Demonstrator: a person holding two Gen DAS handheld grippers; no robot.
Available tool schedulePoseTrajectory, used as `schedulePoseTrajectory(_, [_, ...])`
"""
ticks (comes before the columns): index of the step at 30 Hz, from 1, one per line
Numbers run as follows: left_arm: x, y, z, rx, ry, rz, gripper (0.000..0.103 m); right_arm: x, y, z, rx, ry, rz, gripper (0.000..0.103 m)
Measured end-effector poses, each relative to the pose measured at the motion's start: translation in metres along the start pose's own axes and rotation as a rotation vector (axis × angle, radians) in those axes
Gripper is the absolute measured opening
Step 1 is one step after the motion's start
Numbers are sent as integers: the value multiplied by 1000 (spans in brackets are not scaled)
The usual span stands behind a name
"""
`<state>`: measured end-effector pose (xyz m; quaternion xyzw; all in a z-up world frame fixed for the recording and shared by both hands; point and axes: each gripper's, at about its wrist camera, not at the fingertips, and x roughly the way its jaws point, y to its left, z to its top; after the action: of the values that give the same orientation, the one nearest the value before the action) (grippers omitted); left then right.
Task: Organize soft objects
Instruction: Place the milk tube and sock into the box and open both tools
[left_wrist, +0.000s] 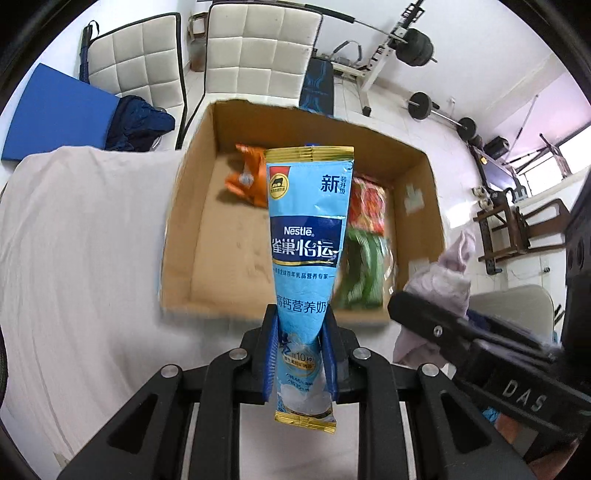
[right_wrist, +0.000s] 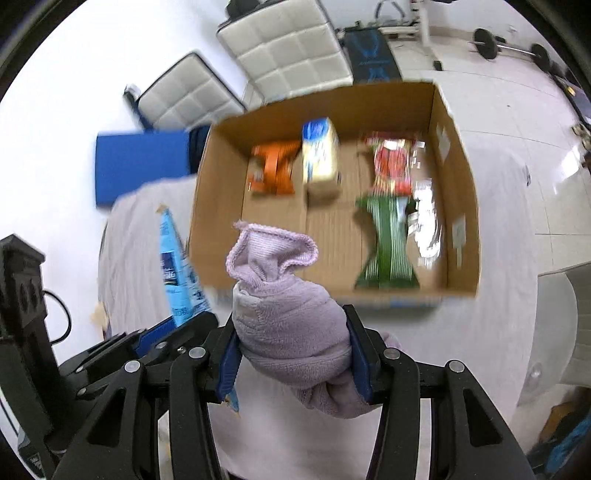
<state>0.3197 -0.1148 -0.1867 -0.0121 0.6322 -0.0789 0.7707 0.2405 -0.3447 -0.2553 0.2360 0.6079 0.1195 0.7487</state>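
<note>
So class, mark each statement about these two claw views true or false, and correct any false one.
1. The left claw is shut on a blue Nestle sachet. True.
2. The right claw holds an orange packet. False: it grips a lilac cloth.
3. The cardboard box already holds several packets. True.
4. The green packet lies on the tablecloth outside the box. False: it lies inside the box.
5. White padded chairs stand beyond the box. True.
</note>
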Motion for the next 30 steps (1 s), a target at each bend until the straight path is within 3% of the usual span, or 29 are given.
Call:
schedulePoseTrajectory(7, [61, 23, 54, -41, 110, -11, 19, 47, -10, 46, 69, 26, -5, 52])
schedulePoseTrajectory(16, [113, 41, 80, -80, 190, 13, 20, 112, -20, 69, 95, 76, -36, 54])
schedulePoseTrajectory(20, [129, 41, 83, -58, 203, 114, 30, 137, -23, 74, 89, 117, -55, 59])
schedulePoseTrajectory(22, [132, 39, 82, -22, 211, 152, 30, 144, -24, 75, 83, 117, -66, 65])
schedulePoseTrajectory(25, [129, 41, 79, -26, 200, 138, 32, 146, -24, 73, 73, 112, -88, 73])
schedulePoseTrajectory(30, [115, 47, 74, -48, 162, 115, 53, 141, -21, 69, 35, 110, -141, 74])
